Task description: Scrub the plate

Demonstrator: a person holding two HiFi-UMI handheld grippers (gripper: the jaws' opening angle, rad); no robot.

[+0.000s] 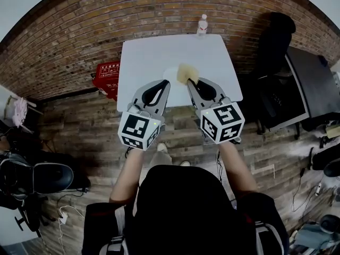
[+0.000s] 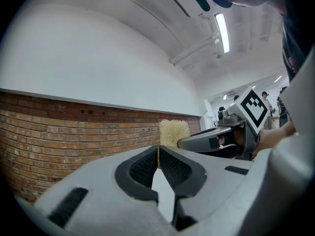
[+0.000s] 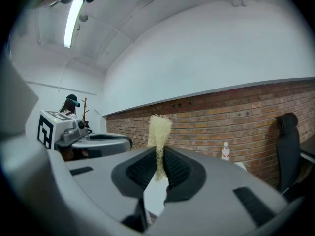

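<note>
A pale round plate (image 1: 171,74) lies on the white table (image 1: 149,57), near its front edge. Both grippers are raised in front of me, level with the brick wall in their own views. My right gripper (image 1: 190,82) (image 3: 158,154) is shut on a yellow fibrous scrubber (image 1: 187,72) (image 3: 159,127), which sticks up out of its jaws. The scrubber (image 2: 174,132) also shows in the left gripper view, beside the right gripper (image 2: 183,142). My left gripper (image 1: 167,82) (image 2: 158,151) is shut, and I see nothing held between its pads. The plate is hidden in both gripper views.
A clear water bottle (image 1: 202,25) (image 3: 225,151) stands at the table's far edge by the brick wall. A red crate (image 1: 108,78) sits on the floor left of the table. A black chair (image 1: 276,41) (image 3: 288,141) and a dark desk (image 1: 313,84) are on the right.
</note>
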